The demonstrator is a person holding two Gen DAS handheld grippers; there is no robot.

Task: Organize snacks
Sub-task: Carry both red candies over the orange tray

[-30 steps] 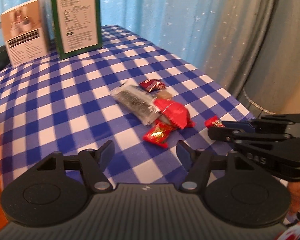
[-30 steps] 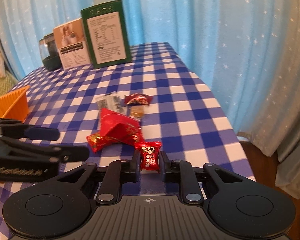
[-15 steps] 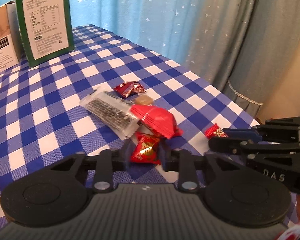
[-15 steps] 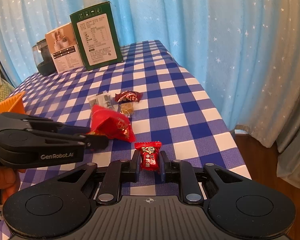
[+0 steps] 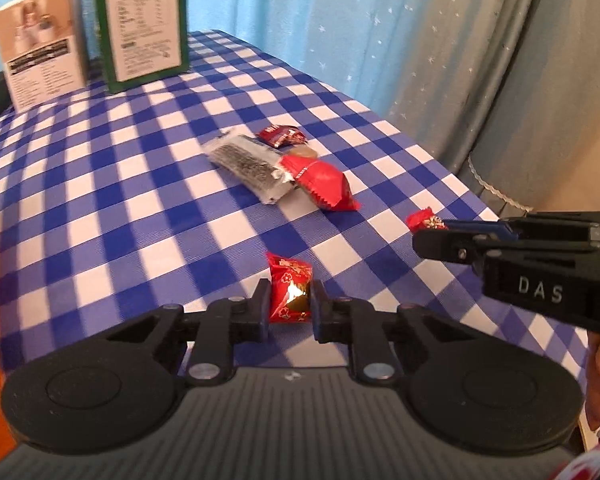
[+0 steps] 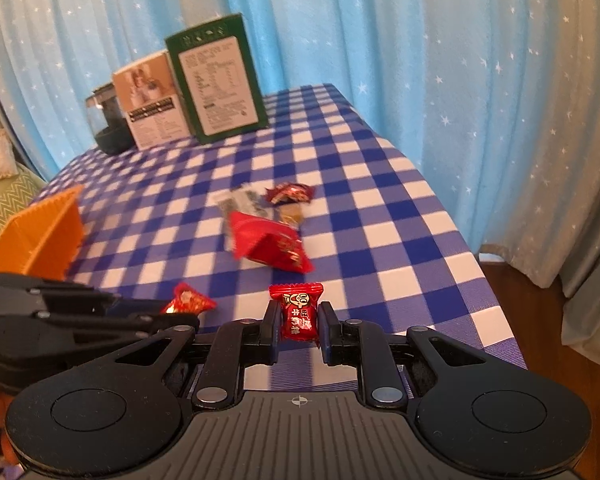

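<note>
My left gripper (image 5: 288, 298) is shut on a small red sweet with gold print (image 5: 290, 288), lifted off the blue checked cloth. That sweet (image 6: 188, 300) also shows at the left gripper's tip in the right wrist view. My right gripper (image 6: 298, 316) is shut on a red wrapped candy (image 6: 297, 314); its tip with the candy (image 5: 425, 220) shows at the right of the left wrist view. On the cloth remain a red packet (image 5: 321, 182), a clear-wrapped dark bar (image 5: 250, 164), a dark red sweet (image 5: 280, 136) and a small tan sweet (image 5: 304, 152).
An orange basket (image 6: 40, 236) stands at the left of the table. A green box (image 6: 216, 80), a beige box (image 6: 150, 100) and a dark jar (image 6: 106, 120) stand at the far end. The table's right edge (image 6: 459, 240) drops off beside curtains.
The left gripper closed on the red sweet next to the packet and drew it back from the pile. The right gripper kept its candy and rose slightly.
</note>
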